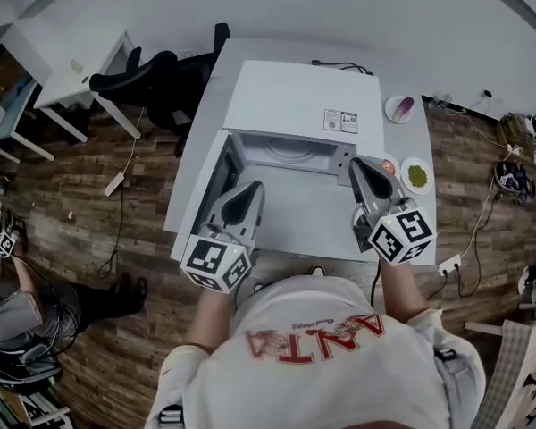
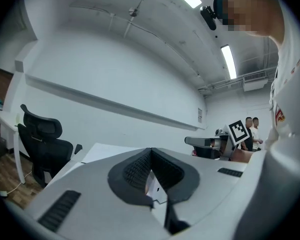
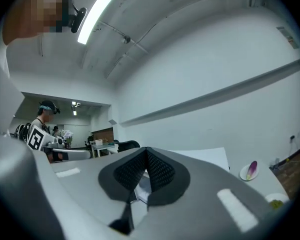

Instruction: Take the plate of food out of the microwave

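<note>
The white microwave (image 1: 304, 105) stands on a grey table (image 1: 420, 141), its door (image 1: 213, 181) swung open to the left. The cavity (image 1: 290, 153) shows pale walls; I make out no plate inside from the head view. My left gripper (image 1: 253, 188) is shut and empty, held in front of the opening near the door. My right gripper (image 1: 355, 163) is also shut and empty, at the opening's right edge. Both point level. In the left gripper view the left gripper (image 2: 151, 150) has its pads meeting, as does the right gripper (image 3: 146, 149) in the right gripper view.
To the right of the microwave lie a dish with a purple piece (image 1: 400, 108), a dish of green food (image 1: 417, 174) and a small reddish dish (image 1: 389, 166). A black office chair (image 1: 156, 79) and white desks (image 1: 71, 70) stand at the back left. Cables run across the wood floor.
</note>
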### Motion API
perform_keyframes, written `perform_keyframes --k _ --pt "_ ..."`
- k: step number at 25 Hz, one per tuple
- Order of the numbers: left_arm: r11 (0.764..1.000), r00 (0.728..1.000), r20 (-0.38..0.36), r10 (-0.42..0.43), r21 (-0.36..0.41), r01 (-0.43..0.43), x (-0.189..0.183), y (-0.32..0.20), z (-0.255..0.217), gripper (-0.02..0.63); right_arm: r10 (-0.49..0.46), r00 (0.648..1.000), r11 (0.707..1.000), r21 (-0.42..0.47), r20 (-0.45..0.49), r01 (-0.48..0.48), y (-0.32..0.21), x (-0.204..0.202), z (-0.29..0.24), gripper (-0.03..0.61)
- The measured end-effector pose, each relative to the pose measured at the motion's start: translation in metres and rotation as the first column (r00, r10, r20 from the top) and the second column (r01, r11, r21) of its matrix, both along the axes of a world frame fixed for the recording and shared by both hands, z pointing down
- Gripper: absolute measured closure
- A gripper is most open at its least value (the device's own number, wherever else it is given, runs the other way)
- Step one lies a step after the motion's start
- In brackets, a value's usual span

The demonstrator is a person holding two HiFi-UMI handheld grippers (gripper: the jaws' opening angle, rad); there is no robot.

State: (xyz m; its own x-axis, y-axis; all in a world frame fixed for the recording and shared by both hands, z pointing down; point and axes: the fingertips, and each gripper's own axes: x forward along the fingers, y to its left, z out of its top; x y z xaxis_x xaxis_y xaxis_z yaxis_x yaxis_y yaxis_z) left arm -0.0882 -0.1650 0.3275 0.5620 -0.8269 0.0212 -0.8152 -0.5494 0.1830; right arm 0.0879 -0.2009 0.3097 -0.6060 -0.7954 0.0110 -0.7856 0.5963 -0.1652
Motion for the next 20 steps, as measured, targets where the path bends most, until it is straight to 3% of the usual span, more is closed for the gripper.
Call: perform_keyframes --k 12,20 --pt "0.998 0.999 0.020 0.048 0.044 -0.048 0.020 -0.010 -0.021 0.606 0.027 0.999 1.000 0.014 0.028 -0.027 0.008 0.023 -0.013 0.577" --pt "0.997 0.997 0.015 0.070 0.031 -0.071 0.029 -0.004 -0.017 0.607 -0.028 0.998 0.999 -0.016 0.050 0.029 0.014 0.022 -0.007 0.577"
